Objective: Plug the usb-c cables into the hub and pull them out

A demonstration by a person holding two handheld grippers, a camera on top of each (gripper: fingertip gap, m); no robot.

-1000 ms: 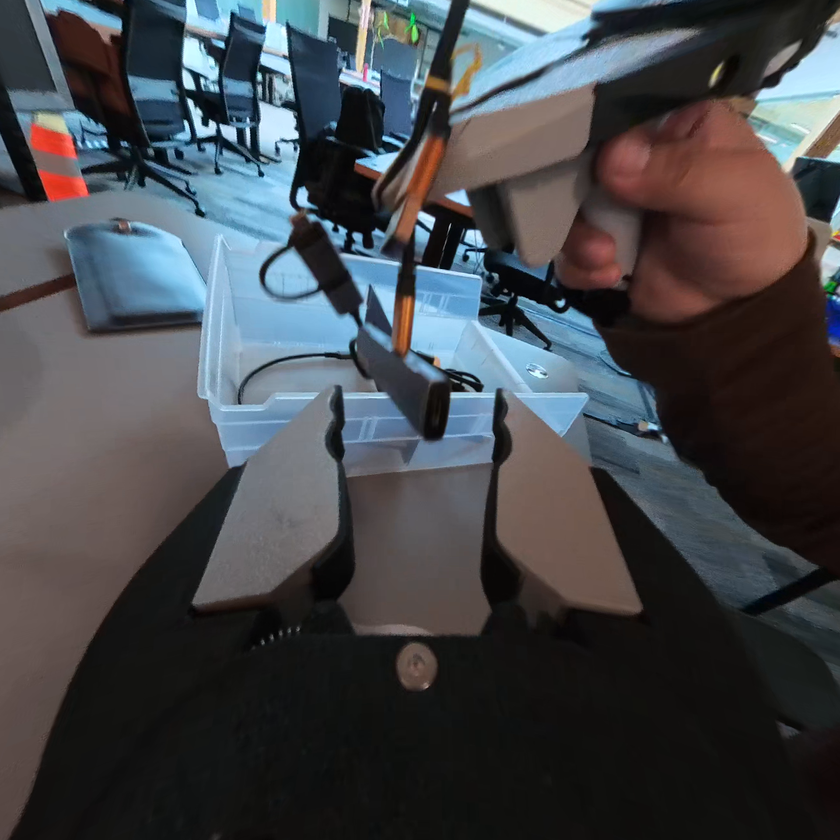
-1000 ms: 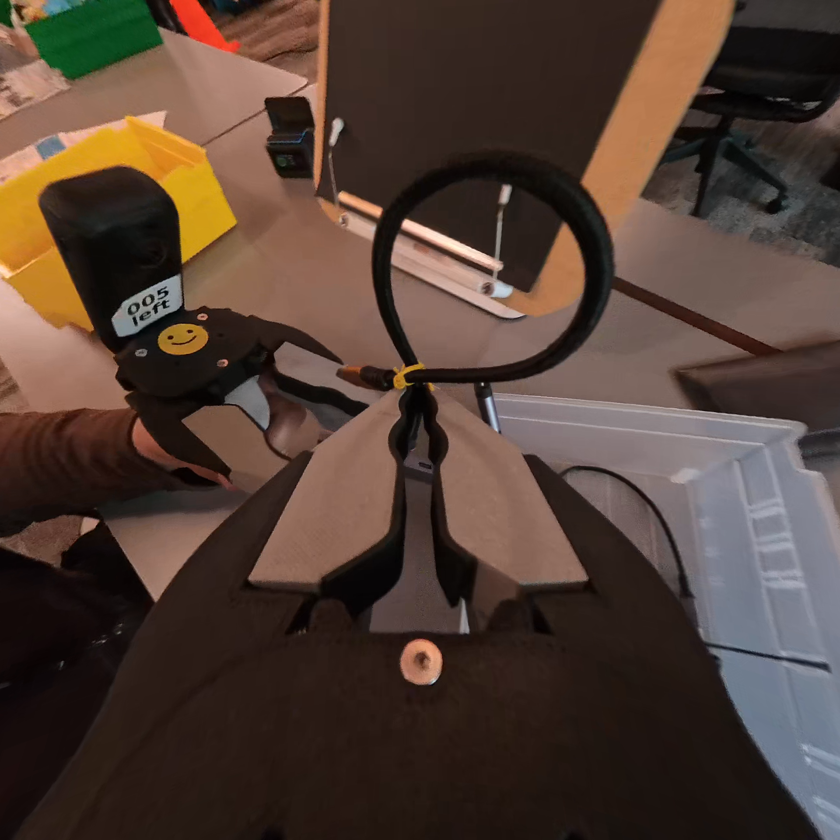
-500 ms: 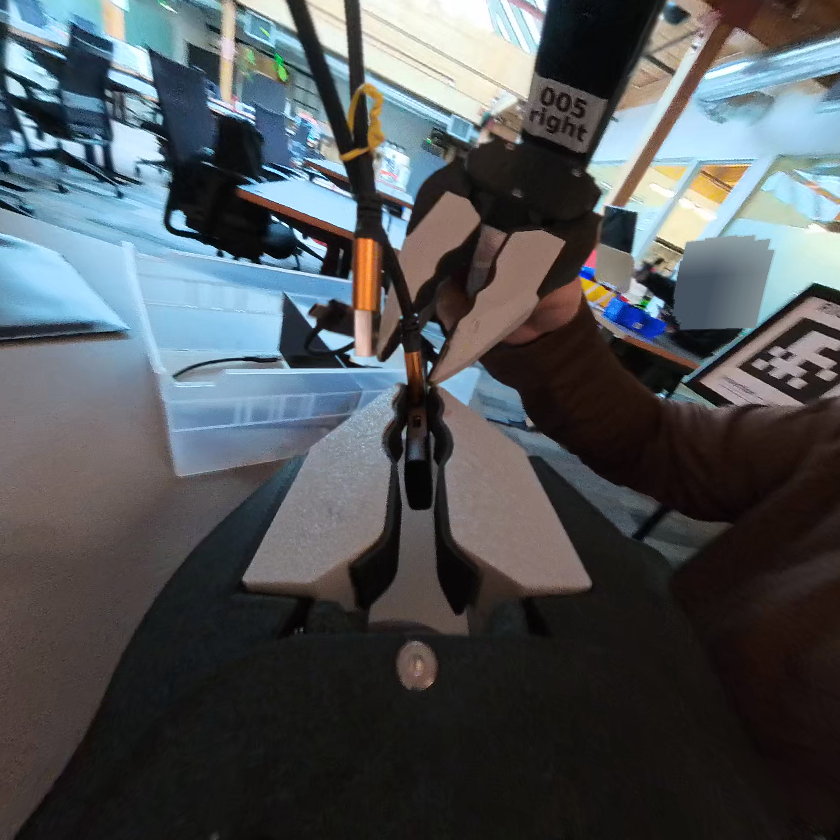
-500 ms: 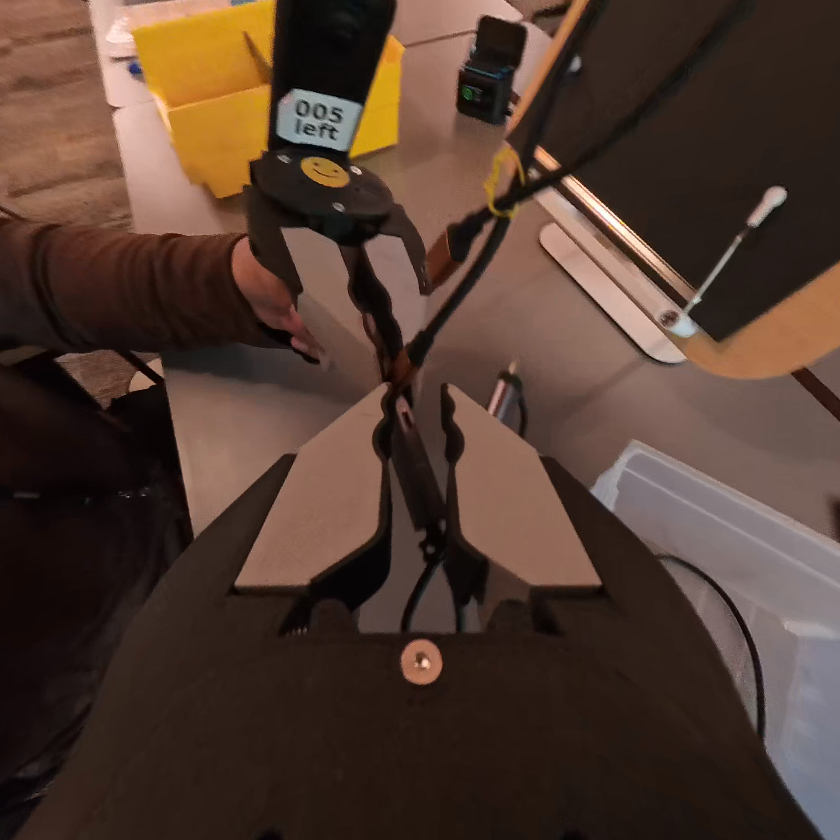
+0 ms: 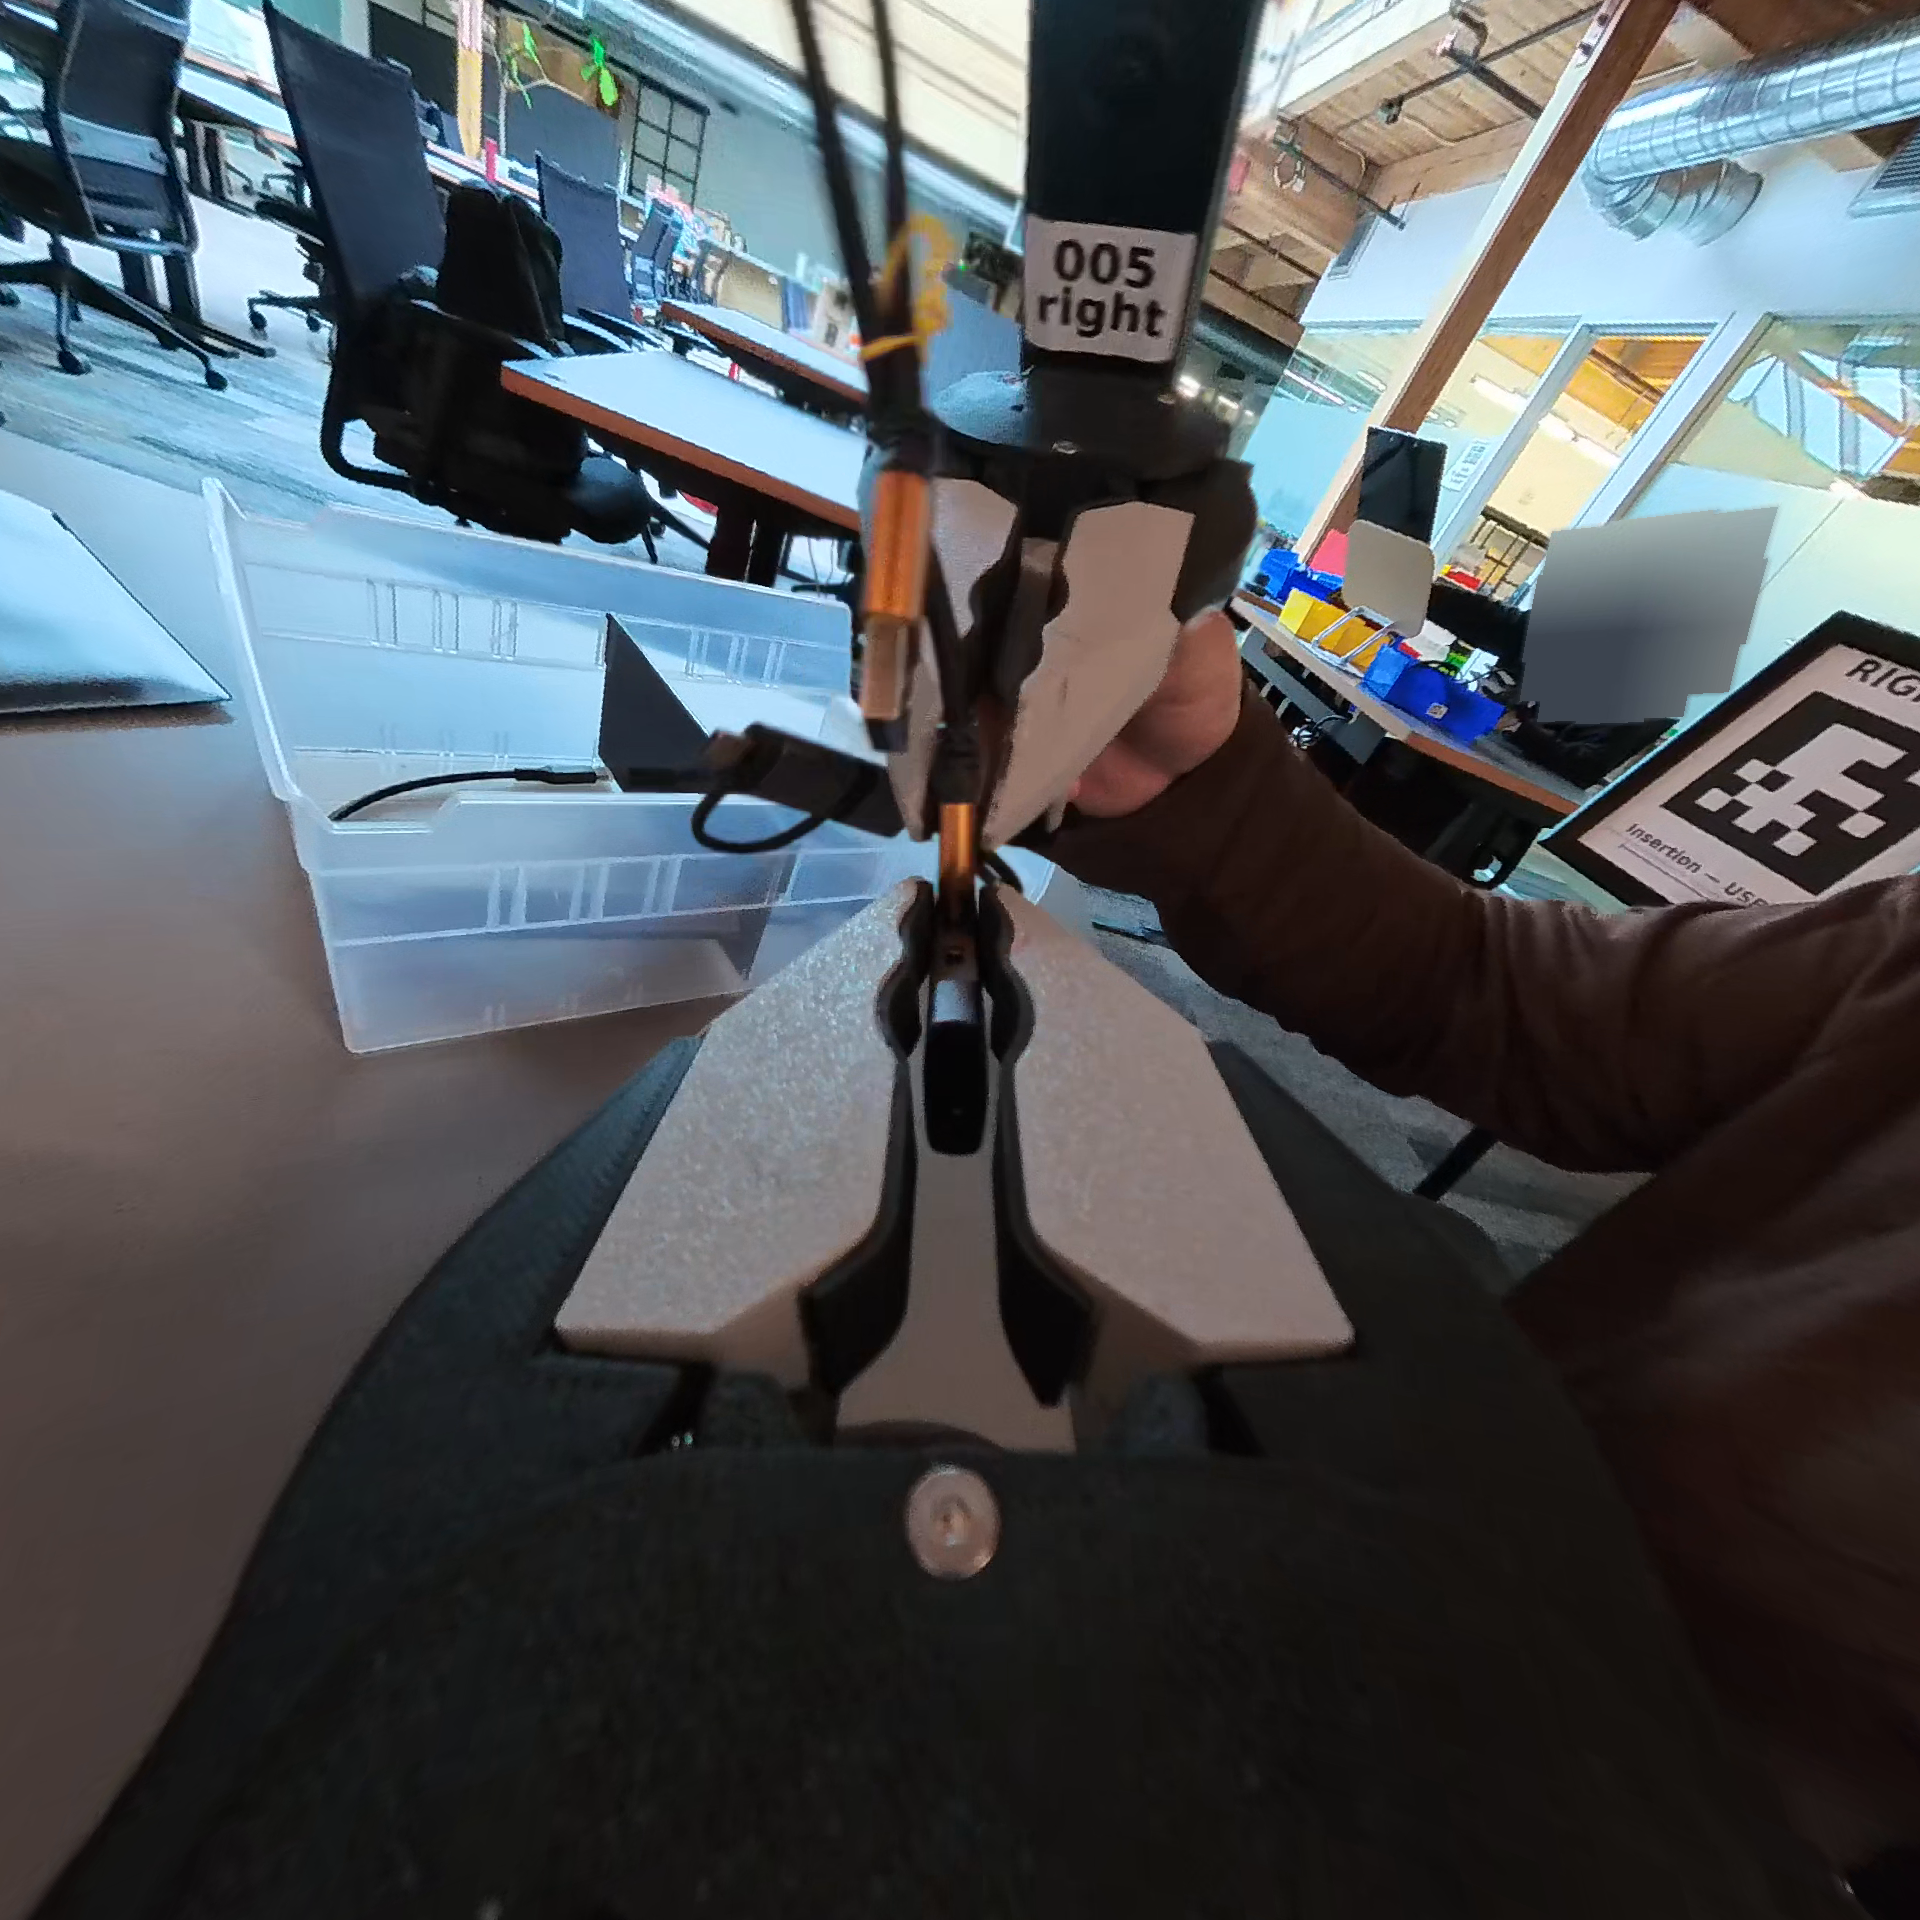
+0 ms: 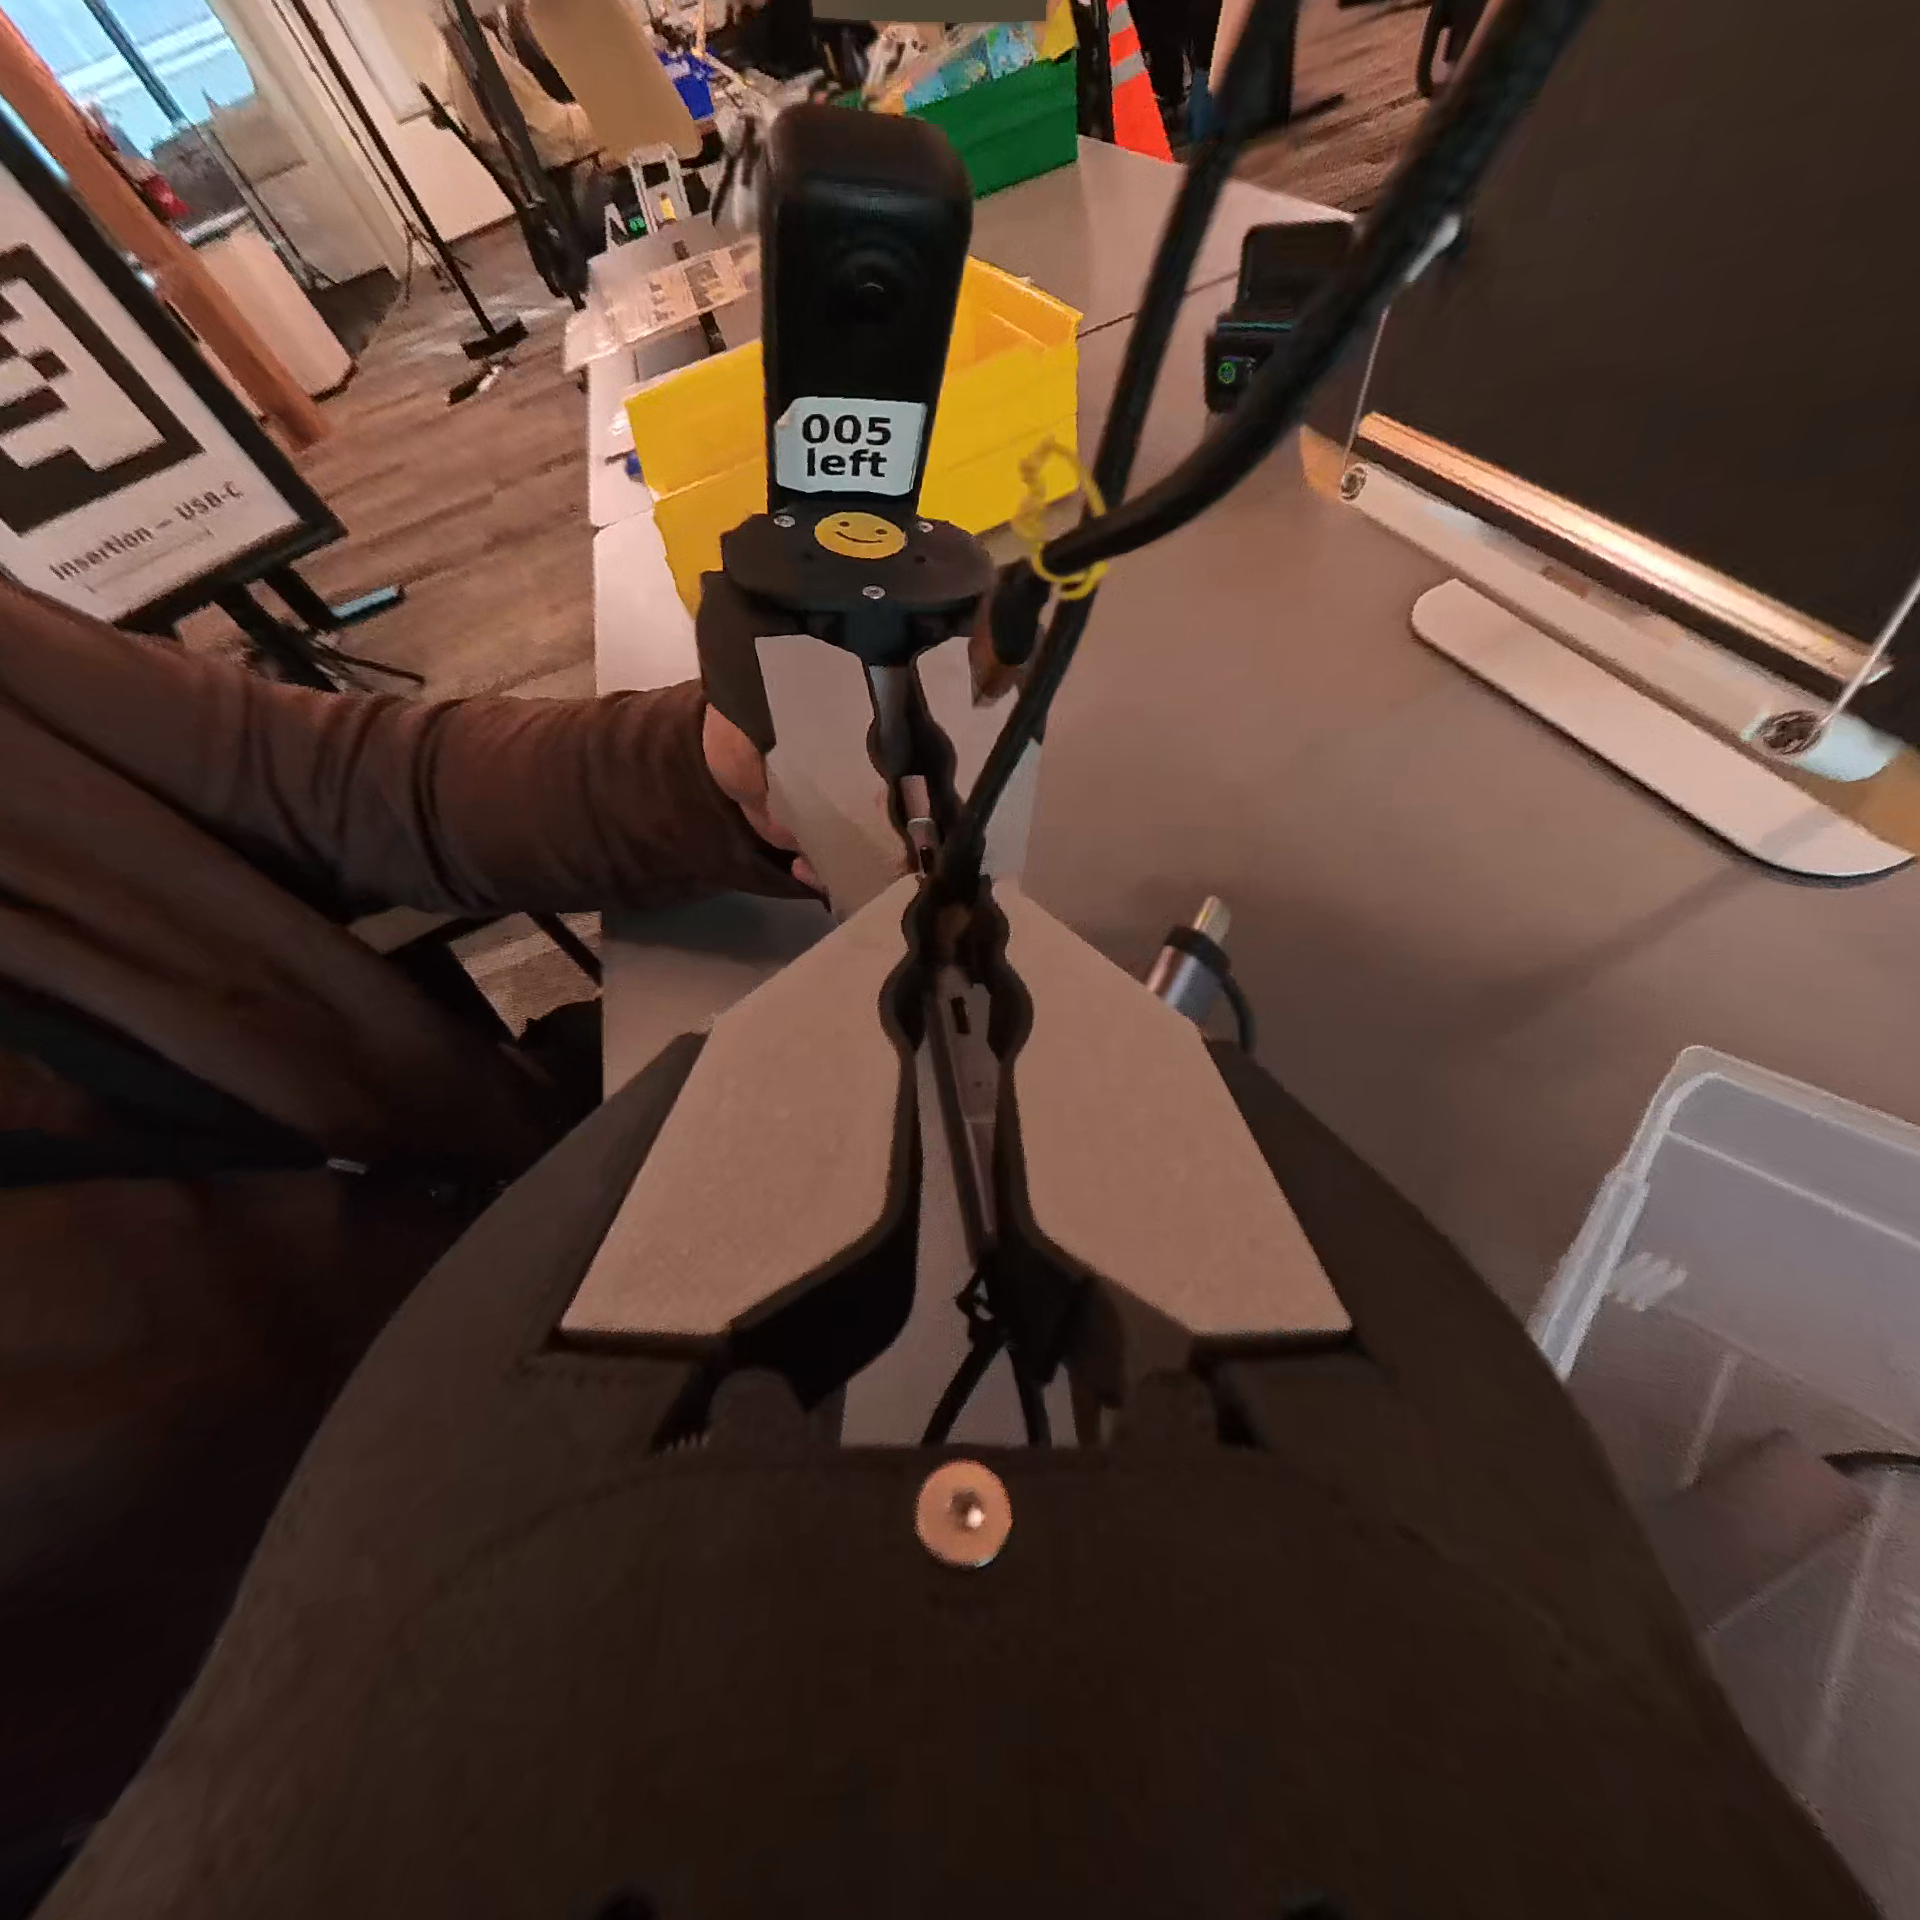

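My left gripper (image 5: 954,899) is shut on the dark grey hub (image 5: 954,1049), seen end-on between its fingers. An orange usb-c plug (image 5: 956,842) stands in the hub just past my left fingertips. My right gripper (image 6: 951,904) faces the left one (image 6: 920,831), tips almost touching, and is shut at its tips on that plug's black cable (image 6: 1020,727). The hub body (image 6: 966,1081) shows in the gap between my right fingers. The cable's other orange plug (image 5: 896,582) dangles free. The hub's own short lead and connector (image 5: 774,769) hang to the side.
A clear plastic bin (image 5: 499,914) holding a thin black cable sits on the brown table (image 5: 156,1039), and it also shows at the right of the right wrist view (image 6: 1714,1195). A yellow bin (image 6: 1018,384) and a monitor stand (image 6: 1621,727) are behind. A marker sign (image 5: 1787,779) stands to the side. The tips of both grippers are at nearly the same place.
My left gripper was open under the dangling hub and has shut on it. My right gripper let go of the cable higher up, opened, and shut again low by the plug.
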